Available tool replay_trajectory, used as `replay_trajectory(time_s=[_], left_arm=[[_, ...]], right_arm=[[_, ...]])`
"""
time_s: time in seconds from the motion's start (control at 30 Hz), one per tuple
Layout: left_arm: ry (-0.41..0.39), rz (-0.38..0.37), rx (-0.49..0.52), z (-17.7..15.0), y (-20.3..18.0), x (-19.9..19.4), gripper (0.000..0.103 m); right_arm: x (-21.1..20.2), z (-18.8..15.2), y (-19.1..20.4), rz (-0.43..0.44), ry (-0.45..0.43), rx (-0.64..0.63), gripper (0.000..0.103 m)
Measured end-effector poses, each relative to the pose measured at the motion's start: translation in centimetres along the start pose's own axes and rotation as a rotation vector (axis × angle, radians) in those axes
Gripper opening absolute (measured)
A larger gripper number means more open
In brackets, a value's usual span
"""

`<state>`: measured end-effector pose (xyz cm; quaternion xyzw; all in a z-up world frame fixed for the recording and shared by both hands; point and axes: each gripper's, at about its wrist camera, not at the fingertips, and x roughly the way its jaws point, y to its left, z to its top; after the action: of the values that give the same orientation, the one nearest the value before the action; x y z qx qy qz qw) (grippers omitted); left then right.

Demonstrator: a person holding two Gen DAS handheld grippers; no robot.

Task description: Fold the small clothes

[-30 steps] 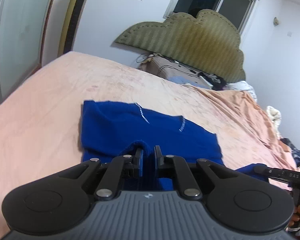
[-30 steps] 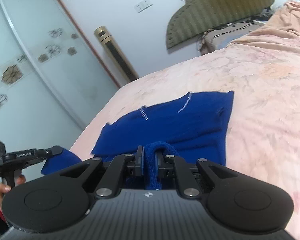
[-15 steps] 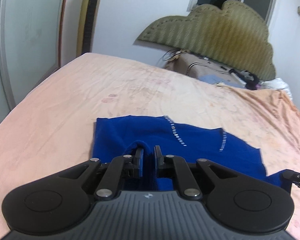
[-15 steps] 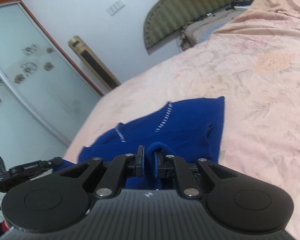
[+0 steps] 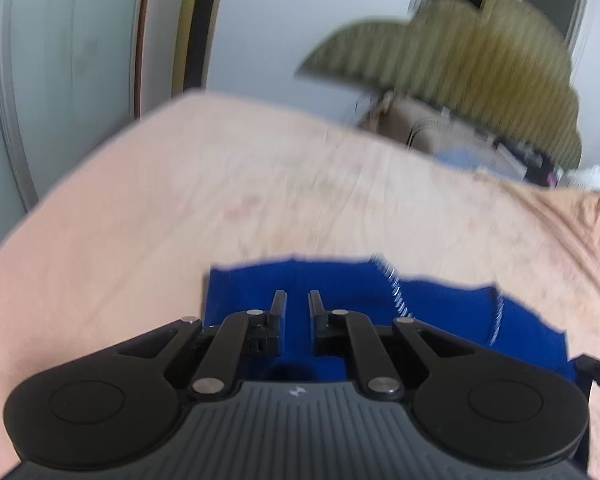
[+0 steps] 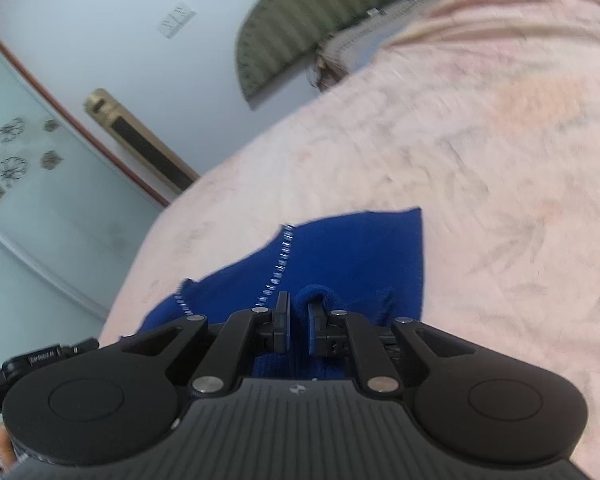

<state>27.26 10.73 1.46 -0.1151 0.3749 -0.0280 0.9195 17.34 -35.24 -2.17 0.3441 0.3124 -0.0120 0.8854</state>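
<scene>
Since half a second ago the left claw (image 5: 297,300) has let the blue fabric go: its jaws now stand narrowly apart with nothing pinched between them, and the blue garment (image 5: 340,292) lies flat beneath and beyond the tips. Both views are blurred by motion. The right claw (image 6: 298,304) has a raised fold of the same blue garment (image 6: 352,256) between its jaws, which sit close on either side of it. The garment is spread on the bed (image 5: 220,184), whose peach sheet surrounds it on every visible side; two short lines of white stitching (image 6: 282,252) run across the cloth. At the right edge of the left view the tip of the other claw's body shows beside the cloth. Farther out, an olive-green scalloped headboard (image 5: 460,52) leans against the white wall, with cluttered boxes below it. A tall gold standing unit (image 6: 140,144) and a frosted glass sliding door (image 6: 32,184) stand beyond the bed's left side.
</scene>
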Motion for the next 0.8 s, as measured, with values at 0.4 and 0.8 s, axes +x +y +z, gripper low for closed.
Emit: replay_trajectory(time_s=[0.4,0.8], left_arm=[[0.086,-0.088,0.046,-4.6,2.7,-3.1,0.039],[0.096,-0.214,0.045,-6.2,2.2,-4.8,0.076]], right_arm=[[0.0,-1.4,-1.9,0.043,0.061,0.042,0.051],[-3.8,-6.8,5.8,-0.171,0.016,-0.650,0.065]])
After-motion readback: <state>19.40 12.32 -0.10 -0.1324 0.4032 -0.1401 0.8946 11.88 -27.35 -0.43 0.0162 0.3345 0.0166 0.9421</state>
